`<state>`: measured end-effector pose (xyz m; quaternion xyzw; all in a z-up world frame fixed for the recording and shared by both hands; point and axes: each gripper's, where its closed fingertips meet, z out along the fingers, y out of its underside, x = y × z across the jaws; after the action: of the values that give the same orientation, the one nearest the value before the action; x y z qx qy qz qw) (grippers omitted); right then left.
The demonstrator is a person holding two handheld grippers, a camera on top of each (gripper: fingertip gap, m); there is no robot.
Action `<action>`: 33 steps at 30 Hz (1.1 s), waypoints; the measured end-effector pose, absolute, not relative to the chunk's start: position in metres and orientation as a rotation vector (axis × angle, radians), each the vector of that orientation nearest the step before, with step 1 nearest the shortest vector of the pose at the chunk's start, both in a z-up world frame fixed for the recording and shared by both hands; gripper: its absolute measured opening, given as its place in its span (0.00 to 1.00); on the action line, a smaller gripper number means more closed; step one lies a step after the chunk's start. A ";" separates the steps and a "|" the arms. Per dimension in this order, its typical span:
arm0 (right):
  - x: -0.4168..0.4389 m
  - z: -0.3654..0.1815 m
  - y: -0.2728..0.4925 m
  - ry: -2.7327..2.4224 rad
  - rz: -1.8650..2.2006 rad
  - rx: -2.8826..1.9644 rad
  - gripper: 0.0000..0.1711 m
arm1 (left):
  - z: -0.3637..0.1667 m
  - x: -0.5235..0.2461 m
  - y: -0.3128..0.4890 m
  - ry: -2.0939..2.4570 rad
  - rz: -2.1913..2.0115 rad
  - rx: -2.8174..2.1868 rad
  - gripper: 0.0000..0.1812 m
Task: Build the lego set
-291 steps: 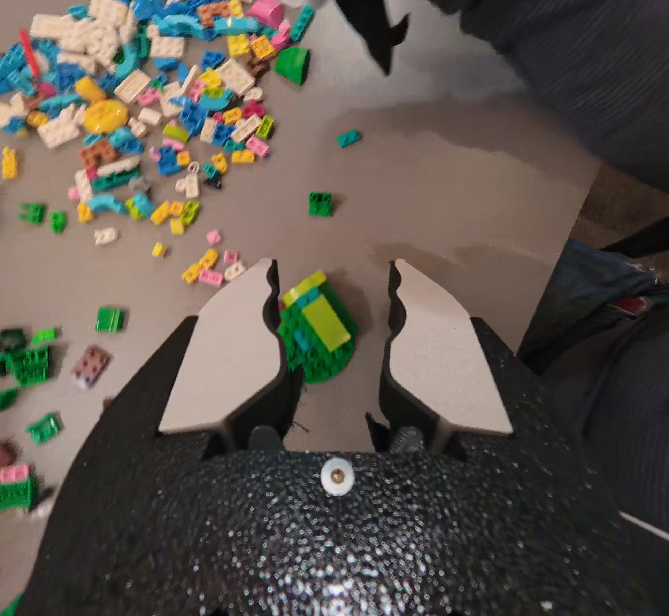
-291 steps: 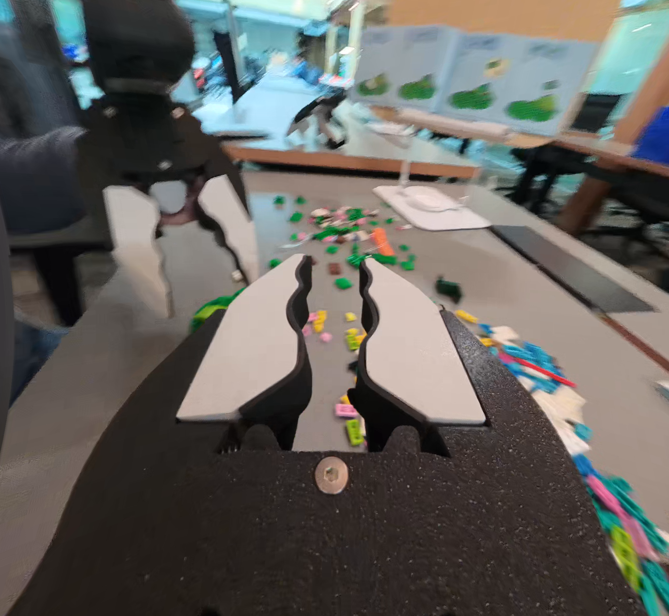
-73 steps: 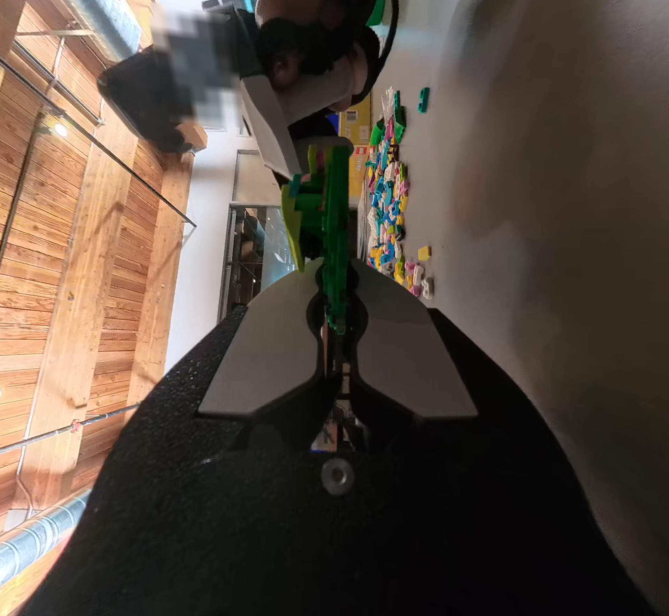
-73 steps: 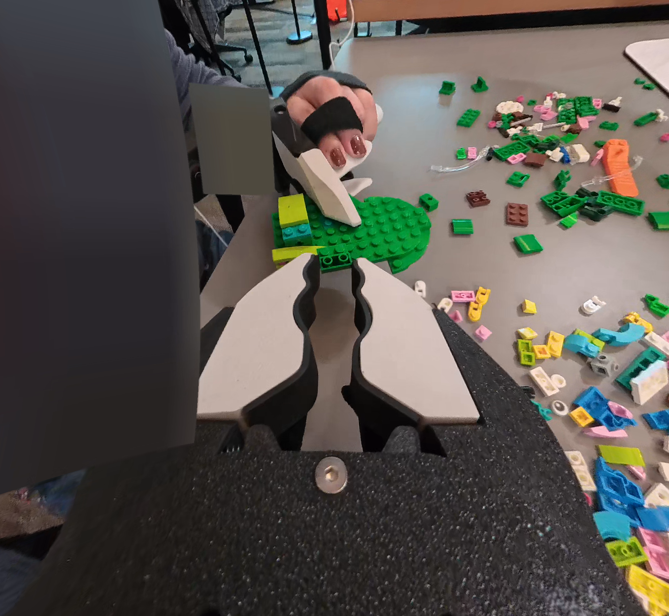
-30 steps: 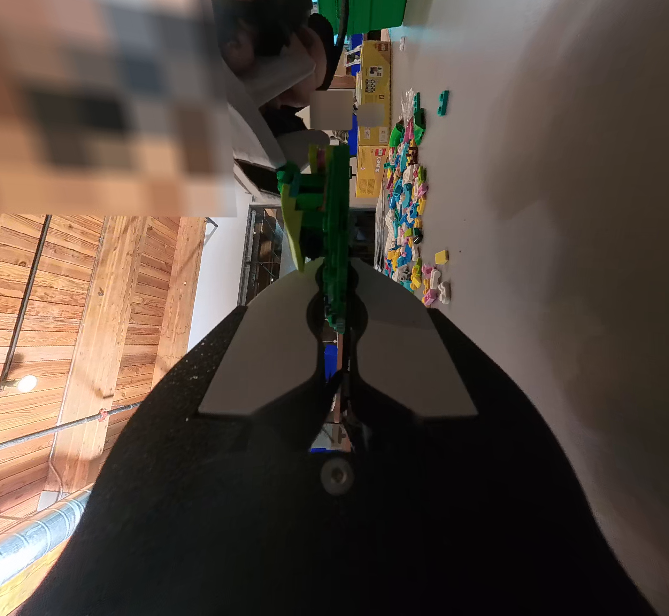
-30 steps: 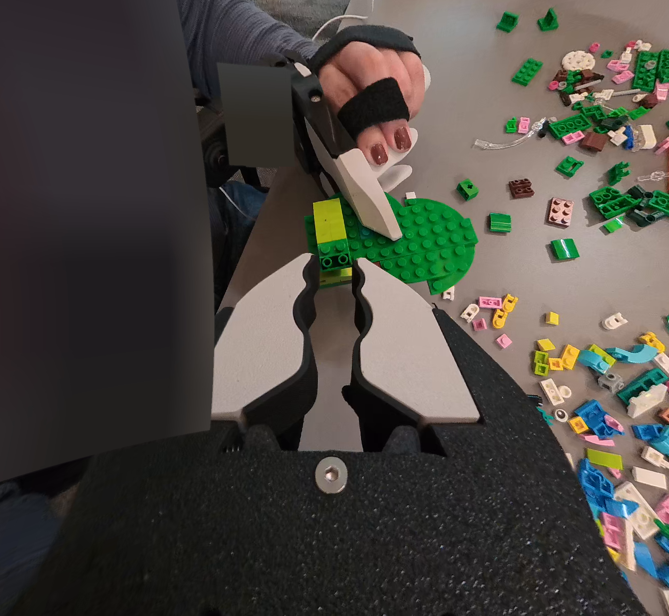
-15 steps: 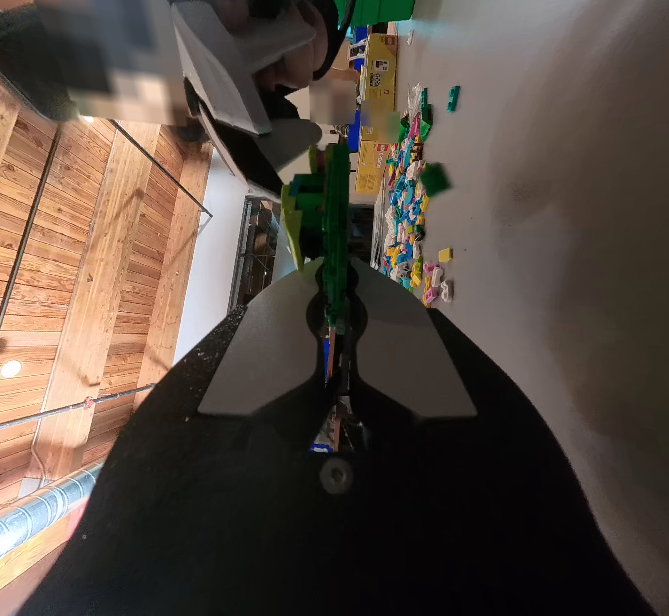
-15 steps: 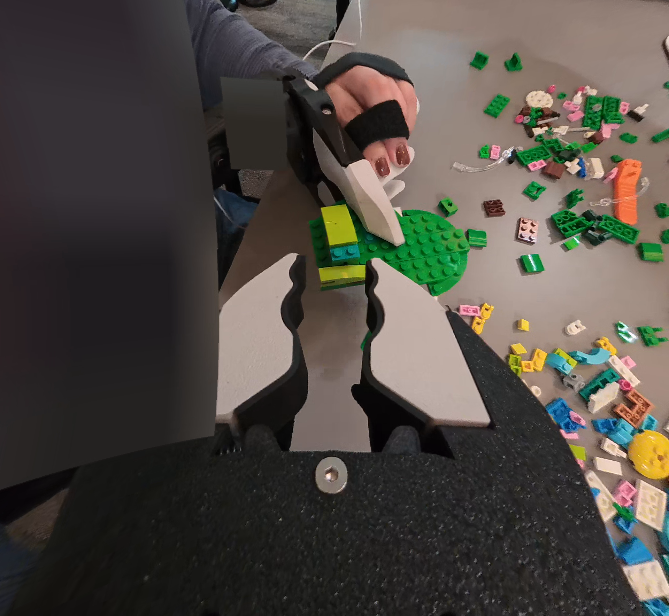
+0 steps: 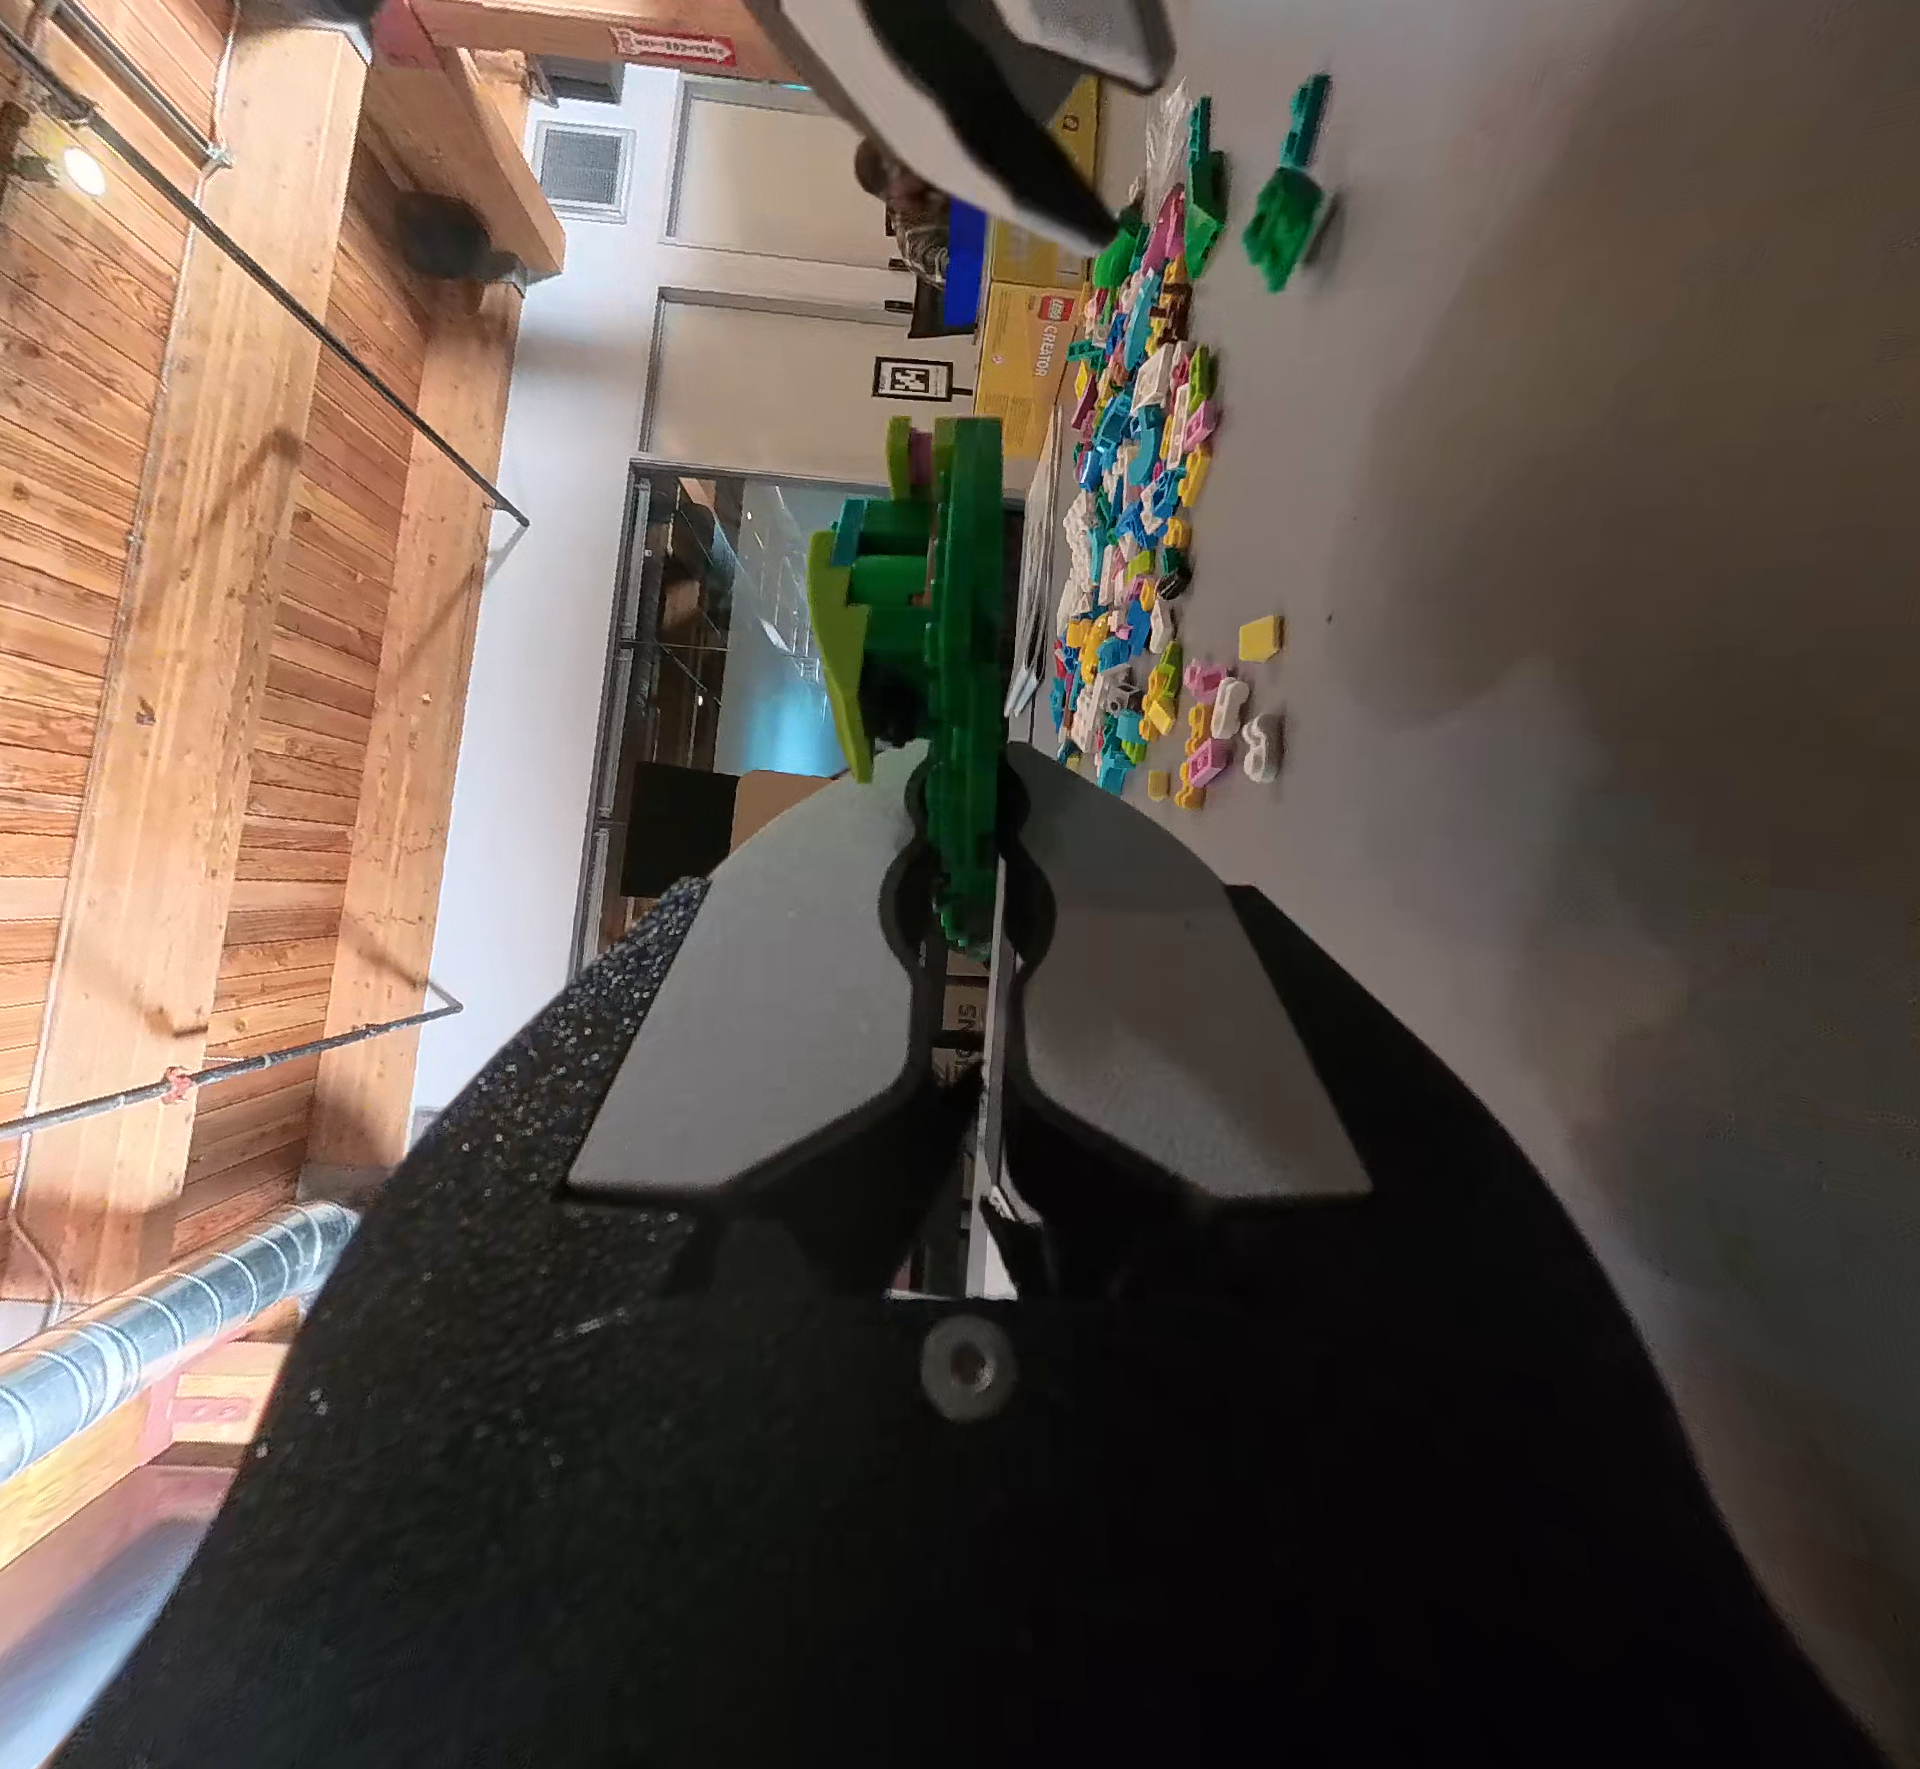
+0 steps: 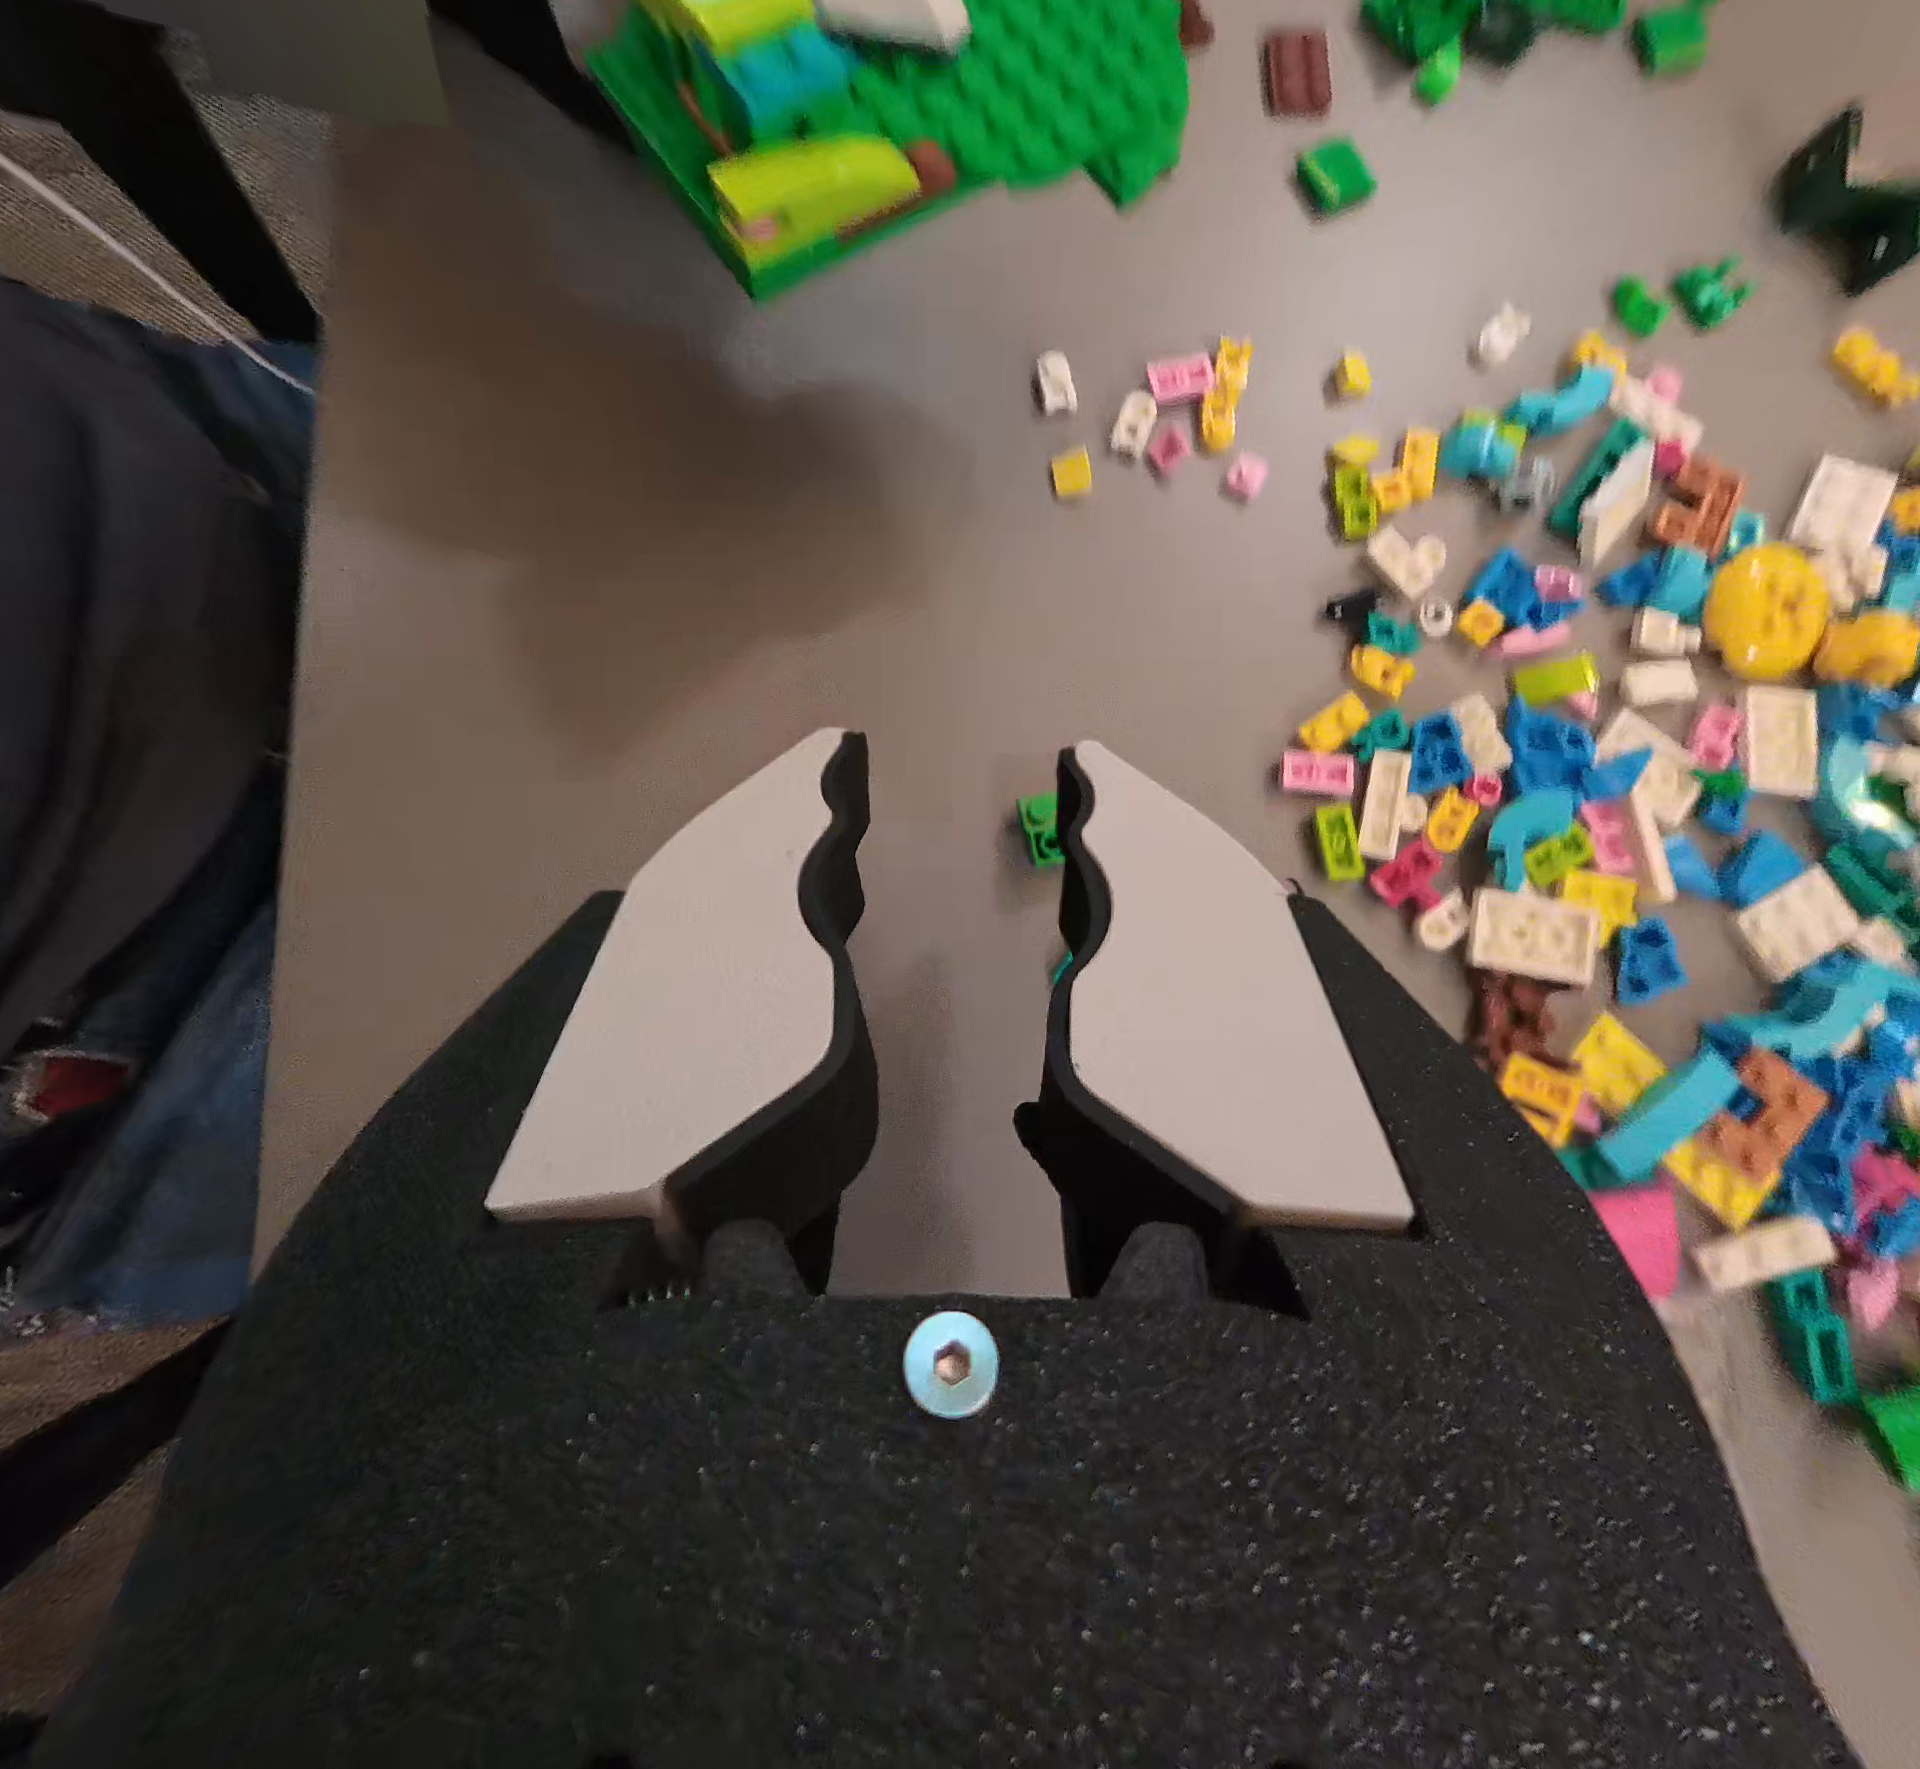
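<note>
Since half a second ago our right gripper (image 10: 961,774) has pulled back, jaws parted and empty; a small green brick (image 10: 1037,824) lies beside it. Left gripper (image 9: 961,789) clamps the green plate (image 9: 968,639) edge-on, upper left in the right view (risk: a thin grip lets it pivot).

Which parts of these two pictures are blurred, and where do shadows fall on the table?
Right wrist view: the green baseplate and the loose bricks are smeared by motion, and a soft shadow lies on the grey table. Left wrist view: the baseplate is sharp; the right gripper above is blurred, and the table's near part is dim.
</note>
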<state>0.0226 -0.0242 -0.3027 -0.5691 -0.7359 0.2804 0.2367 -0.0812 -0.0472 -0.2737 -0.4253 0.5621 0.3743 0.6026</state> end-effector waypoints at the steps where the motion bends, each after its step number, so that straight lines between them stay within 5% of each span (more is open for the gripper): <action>1: 0.027 -0.308 -0.021 -2.008 0.749 -1.587 0.20 | -0.274 -0.080 -0.047 1.306 0.869 -0.982 0.04; 22: 0.034 -0.339 0.001 -2.119 0.633 -1.656 0.09 | -0.279 -0.073 -0.052 1.352 0.848 -0.946 0.04; 33: 0.002 -0.275 -0.043 -2.145 0.812 -1.370 0.09 | -0.274 -0.066 -0.058 1.347 0.835 -0.896 0.04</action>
<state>0.0025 -0.0428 -0.2753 -0.4988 -0.7808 0.2955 0.2328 -0.0664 -0.0576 -0.2744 -0.3887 0.5841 0.3621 0.6137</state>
